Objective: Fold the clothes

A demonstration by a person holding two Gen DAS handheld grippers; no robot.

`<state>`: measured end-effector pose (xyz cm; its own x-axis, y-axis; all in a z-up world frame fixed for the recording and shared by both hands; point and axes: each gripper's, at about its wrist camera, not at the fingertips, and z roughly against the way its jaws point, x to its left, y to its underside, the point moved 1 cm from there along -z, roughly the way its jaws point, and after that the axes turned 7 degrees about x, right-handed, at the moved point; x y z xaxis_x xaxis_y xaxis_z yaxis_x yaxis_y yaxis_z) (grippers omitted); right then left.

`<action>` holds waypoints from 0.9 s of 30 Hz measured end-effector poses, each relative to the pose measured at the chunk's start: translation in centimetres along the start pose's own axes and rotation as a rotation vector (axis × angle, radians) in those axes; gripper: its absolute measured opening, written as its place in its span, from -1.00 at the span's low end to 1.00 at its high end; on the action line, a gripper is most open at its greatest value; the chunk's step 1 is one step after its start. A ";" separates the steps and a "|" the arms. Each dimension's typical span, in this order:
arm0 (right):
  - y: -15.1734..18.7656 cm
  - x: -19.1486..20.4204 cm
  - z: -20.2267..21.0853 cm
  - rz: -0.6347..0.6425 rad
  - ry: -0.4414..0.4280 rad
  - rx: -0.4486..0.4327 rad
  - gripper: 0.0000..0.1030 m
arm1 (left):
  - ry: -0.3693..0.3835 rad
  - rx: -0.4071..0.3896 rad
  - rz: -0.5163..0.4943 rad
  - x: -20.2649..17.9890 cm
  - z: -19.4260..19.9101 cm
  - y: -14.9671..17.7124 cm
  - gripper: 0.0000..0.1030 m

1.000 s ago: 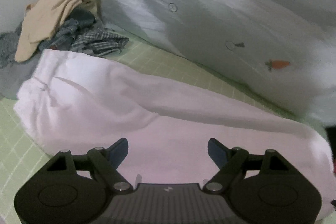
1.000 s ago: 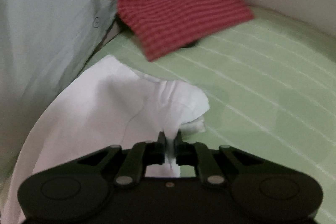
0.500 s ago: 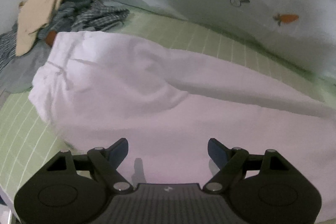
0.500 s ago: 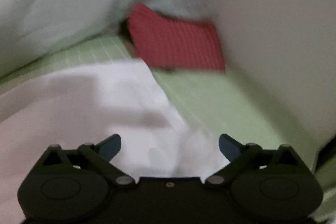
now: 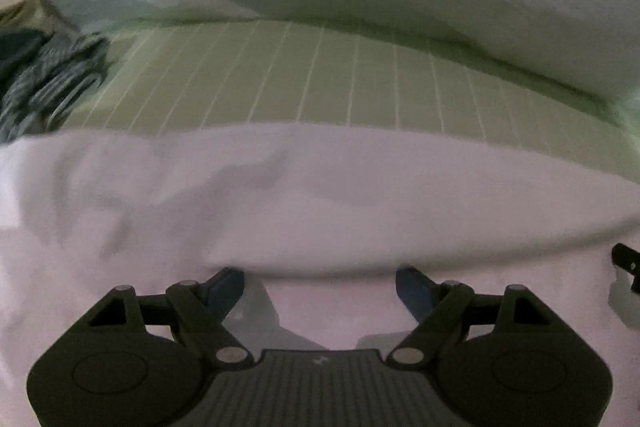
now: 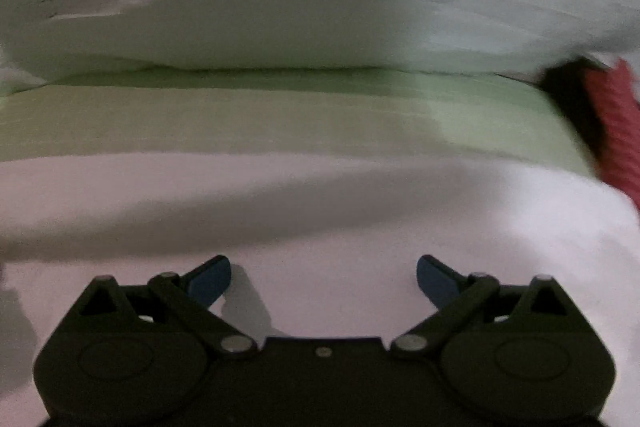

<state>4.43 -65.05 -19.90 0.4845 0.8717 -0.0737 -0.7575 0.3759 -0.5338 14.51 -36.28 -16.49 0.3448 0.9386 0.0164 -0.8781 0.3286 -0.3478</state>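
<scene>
Both my hand-held grippers hang released over the white garment (image 5: 320,195).

Left hand-held gripper (image 5: 320,285) and right hand-held gripper (image 6: 324,275) grasp nothing; green sheet (image 5: 320,79) beyond.

A white garment (image 5: 320,195) lies spread flat in a wide, softly wrinkled band across the lower half of both wrist views (image 6: 320,211), with a shallow crease running across its middle.

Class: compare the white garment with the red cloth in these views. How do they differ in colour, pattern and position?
The white garment is plain; the red cloth looks ribbed or striped. The white garment spreads directly beneath both open hand-held grippers; the red cloth sits off at the right edge. Both lie on the green gridded sheet.
</scene>
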 end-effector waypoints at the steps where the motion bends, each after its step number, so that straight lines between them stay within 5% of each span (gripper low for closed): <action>1: -0.9 0.3 -0.7 0.003 -0.011 -0.006 0.96 | 0.000 -0.005 0.005 -0.1 -0.5 -0.7 0.72; 8: -6.2 -0.2 -4.5 -0.037 -0.060 -0.012 1.00 | 0.023 -0.039 0.042 -0.7 -2.5 -5.3 0.81; 13: -5.4 -0.7 -2.0 -0.059 -0.055 0.000 1.00 | 0.100 -0.070 0.164 0.5 0.4 -5.4 0.81; 18: -1.5 -1.2 4.2 -0.148 -0.050 -0.014 1.00 | 0.084 -0.114 0.188 3.2 5.7 -0.7 0.81; 27: 6.7 1.6 11.5 -0.160 -0.062 0.022 1.00 | 0.074 -0.105 0.481 12.7 11.3 10.7 0.81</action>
<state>-4.92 -57.55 -13.93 0.5726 0.8174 0.0634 -0.6824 0.5180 -0.5157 5.77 -19.67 -9.40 -0.0656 0.9698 -0.2348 -0.9067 -0.1562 -0.3918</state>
